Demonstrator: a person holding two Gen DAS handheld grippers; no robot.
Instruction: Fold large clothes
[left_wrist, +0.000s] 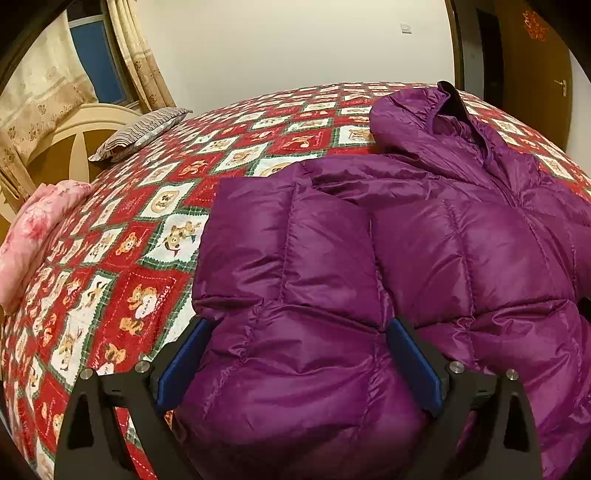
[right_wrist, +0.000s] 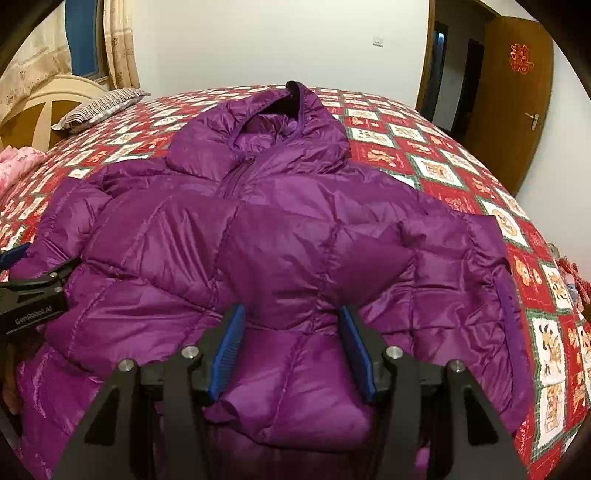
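On the left gripper (right_wrist: 22, 266), "GenRobot.AI"; both grippers' jaws straddle the purple jacket (right_wrist: 288, 236), spread.

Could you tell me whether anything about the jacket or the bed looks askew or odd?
Nothing looks damaged or spilled. The purple quilted hooded down jacket lies front up on the red patchwork bedspread with both sleeves folded across its chest. Its hood is rumpled and propped open rather than flat, which is the only untidy part.
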